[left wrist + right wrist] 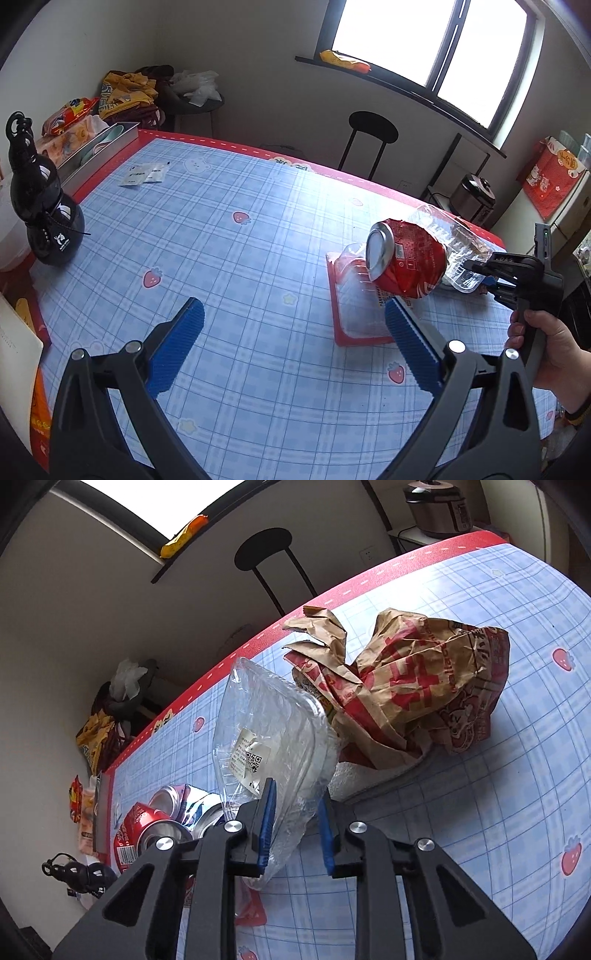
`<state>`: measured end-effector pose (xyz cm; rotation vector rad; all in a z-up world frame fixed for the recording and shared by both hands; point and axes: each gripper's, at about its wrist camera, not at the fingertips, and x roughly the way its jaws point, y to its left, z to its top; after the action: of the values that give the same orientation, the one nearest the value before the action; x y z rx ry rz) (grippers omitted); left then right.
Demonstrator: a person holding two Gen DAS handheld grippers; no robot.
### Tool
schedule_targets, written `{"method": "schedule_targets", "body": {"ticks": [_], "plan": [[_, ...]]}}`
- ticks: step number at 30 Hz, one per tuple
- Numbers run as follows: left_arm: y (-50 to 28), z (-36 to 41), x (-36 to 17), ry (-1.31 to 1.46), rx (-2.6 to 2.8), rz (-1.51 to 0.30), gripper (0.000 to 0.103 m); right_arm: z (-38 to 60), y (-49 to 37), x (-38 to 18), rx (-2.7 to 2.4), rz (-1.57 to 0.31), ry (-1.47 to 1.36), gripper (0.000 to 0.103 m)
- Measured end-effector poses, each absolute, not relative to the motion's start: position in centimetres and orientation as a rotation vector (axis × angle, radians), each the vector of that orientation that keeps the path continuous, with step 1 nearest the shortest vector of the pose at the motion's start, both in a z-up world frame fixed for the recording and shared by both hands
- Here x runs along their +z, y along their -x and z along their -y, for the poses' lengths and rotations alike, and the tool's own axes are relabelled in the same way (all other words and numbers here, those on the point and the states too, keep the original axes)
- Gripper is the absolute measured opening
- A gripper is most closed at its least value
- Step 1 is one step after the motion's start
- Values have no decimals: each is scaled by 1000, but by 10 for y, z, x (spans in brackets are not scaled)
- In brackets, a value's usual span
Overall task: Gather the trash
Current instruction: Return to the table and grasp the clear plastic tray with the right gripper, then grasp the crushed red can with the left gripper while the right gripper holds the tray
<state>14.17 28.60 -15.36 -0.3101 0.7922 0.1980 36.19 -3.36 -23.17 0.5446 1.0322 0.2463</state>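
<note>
my left gripper [291,343] hangs over the blue plaid tablecloth [240,266] w/ jaws spread wide, nothing btwn the blue pads. its right pad sits at the near edge of a red-rimmed clear tray [354,306].

a crushed red can [402,258] lies on its side on that tray, silver end toward me. just behind it, the clear plastic container [443,236].

my right gripper [295,827] is closed down on that same clear plastic container [273,731], pads pinching its lower edge. the thing stands tilted up off the cloth, label w/ qr code facing the cam. whether the far end touches the table, can't tell.

past it a crumpled brown paper bag [417,686] w/ red print lies on the table, over a white piece underneath. crushed cans [166,816] sit to the left of the gripper in the right wrist view.

black gourd-shaped bottle [44,206] stands at the far left edge, well apart from the trash. two small white packets [144,173] lie near the far left corner.
</note>
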Motion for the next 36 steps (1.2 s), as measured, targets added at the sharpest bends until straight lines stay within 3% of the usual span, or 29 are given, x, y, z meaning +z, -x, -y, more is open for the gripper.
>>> {"method": "schedule_targets", "body": {"ticks": [4,11,16,25,36], "plan": [[-153,-273,-154,290,118,-814,79,45,-340,-211,264,-977,-538,14],[-186,-241,-160,269,-10,-858,61,76,-295,-178,238,-900,-428,14],[-225,-230,-169,321,-68,-881,41,119,-274,-171,182,-882,-412,14],[-284,-225,-183,404,-21,-857,40,176,-246,-172,81,-871,-411,14],[-295,-231,-205,393,6,-911,40,196,-234,-174,60,-876,-403,14]]}}
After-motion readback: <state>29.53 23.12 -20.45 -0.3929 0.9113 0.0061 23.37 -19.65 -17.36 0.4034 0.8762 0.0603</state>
